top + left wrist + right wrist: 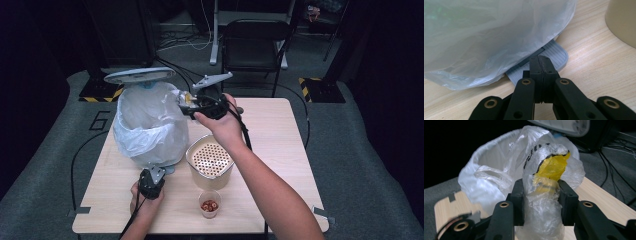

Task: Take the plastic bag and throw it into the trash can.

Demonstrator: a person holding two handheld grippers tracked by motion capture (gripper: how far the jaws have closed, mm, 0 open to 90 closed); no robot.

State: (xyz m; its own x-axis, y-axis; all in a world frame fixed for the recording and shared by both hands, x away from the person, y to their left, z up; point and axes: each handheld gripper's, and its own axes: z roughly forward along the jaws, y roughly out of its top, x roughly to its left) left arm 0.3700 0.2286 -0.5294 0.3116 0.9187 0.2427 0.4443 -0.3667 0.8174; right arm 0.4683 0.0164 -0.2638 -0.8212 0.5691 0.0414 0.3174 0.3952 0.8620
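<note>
Light wooden table (280, 135), pale grain, square top, standing on grey carpet. On its left half sits a bin lined with a white plastic bag (147, 125), lid raised behind it; the bin's grey ribbed pedal (554, 56) lies flat on the wood at the near side. Just right of the bin stands a beige container (210, 162) with a perforated insert. Near the front edge, just in front of that container, stands a small cup (209, 204) with reddish-brown contents.
</note>
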